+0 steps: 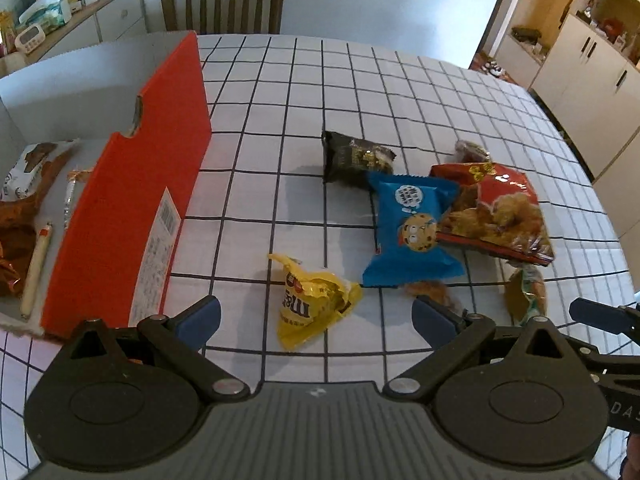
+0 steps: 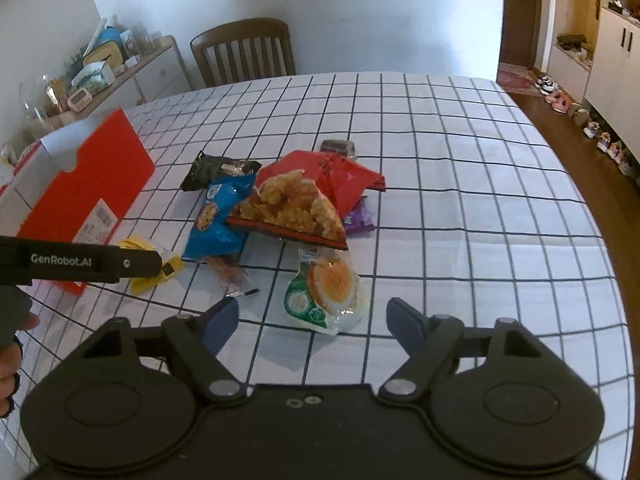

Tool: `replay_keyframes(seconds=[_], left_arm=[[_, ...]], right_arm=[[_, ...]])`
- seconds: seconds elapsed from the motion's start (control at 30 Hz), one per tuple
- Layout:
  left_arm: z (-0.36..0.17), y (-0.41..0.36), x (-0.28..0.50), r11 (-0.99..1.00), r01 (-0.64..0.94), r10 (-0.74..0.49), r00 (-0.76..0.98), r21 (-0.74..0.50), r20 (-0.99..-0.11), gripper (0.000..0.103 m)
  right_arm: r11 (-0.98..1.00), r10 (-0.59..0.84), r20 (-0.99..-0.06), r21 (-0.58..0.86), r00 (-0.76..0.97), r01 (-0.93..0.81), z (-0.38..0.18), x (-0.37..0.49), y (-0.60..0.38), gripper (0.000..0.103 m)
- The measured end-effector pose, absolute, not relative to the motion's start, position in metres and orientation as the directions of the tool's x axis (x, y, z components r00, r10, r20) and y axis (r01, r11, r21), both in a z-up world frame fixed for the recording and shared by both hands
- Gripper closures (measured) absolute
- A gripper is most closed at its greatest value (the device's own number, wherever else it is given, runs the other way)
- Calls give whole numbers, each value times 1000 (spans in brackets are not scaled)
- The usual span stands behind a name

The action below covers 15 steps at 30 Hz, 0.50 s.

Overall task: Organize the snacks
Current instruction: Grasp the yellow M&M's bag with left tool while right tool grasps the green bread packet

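Well, both grippers hang low over the checked table (image 2: 460,168), each with its fingers spread wide and nothing between them. The left gripper (image 1: 316,312) sits right over the yellow candy bag (image 1: 310,304), which lies crumpled just beside the red box (image 1: 132,208); a few snacks already lie inside that box. The right gripper (image 2: 312,320) faces the egg snack pouch (image 2: 328,292), the nearest piece of the heap.

The yellow bag looks light and floppy, its foil creased and probably slick, with loose pieces inside that would shift. I'd take it across the bunched middle or by the twisted top, where the film gathers thick enough to pinch. The egg pouch seems puffy and glossy; a hold on its flat sealed edge should slip less than on the rounded belly, and a hard squeeze might crush what's in it.

Behind it, the red crisp bag (image 2: 304,200) rests partly on the blue cookie pack (image 2: 216,220), with a black packet (image 2: 216,170) beyond. Lifting the blue one first would likely drag the crisps along.
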State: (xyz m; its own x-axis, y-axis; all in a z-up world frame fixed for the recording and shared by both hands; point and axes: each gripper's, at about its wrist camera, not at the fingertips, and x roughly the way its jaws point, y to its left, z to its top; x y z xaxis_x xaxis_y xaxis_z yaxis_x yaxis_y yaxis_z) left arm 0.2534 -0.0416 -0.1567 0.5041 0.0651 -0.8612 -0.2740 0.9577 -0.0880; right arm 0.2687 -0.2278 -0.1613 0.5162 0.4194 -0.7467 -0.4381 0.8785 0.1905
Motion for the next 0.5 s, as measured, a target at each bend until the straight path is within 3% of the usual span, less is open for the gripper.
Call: replay_keyframes(seconds=[0.23, 0.33, 0.4, 0.5], left_arm=[[-165, -36, 259, 956, -281, 73, 496, -81, -865, 9], [-167, -29, 261, 947, -306, 64, 489, -103, -870, 19], [-169, -25, 263, 940, -321, 60, 479, -111, -876, 32], [-172, -21, 263, 935, -332, 54, 473, -122, -880, 38]], right_arm=[[871, 428, -752, 195, 501, -452, -173, 283, -218, 34], [871, 427, -752, 193, 502, -452, -176, 288, -215, 39], [874, 421, -754, 190, 504, -447, -178, 291, -213, 42], [884, 407, -758, 186, 510, -428, -180, 296, -212, 46]])
